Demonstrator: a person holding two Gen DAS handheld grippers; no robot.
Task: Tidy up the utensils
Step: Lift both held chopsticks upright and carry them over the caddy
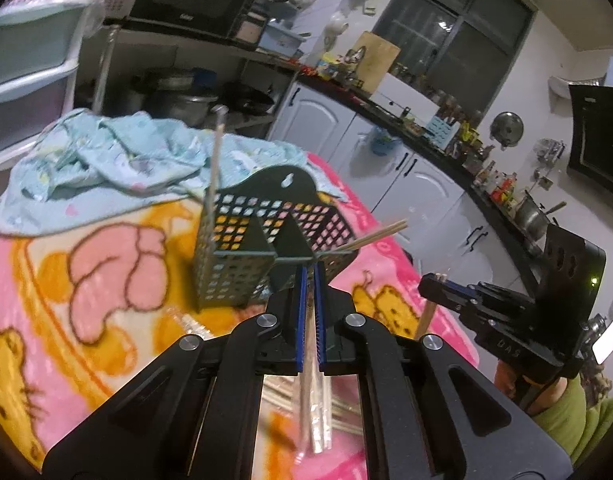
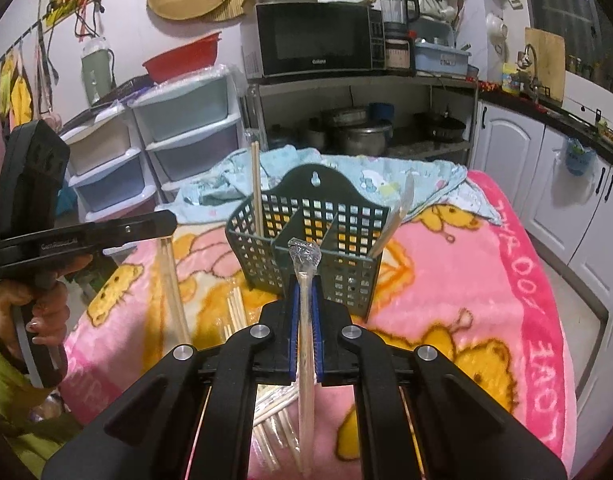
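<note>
Two grippers, both clamped: left gripper (image 1: pixel 309 280) on wrapped sticks (image 1: pixel 316 400), right gripper (image 2: pixel 304 284) on wrapped chopstick (image 2: pixel 305 360). Caddy (image 2: pixel 306 236) just ahead of tips. Light, stiff, film slippery; grip mid-shaft.

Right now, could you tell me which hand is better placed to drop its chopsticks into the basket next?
Probably the right. The right gripper, shut on wrapped chopsticks, points straight at the basket divider. The left gripper is about as close, so the margin is small.
</note>
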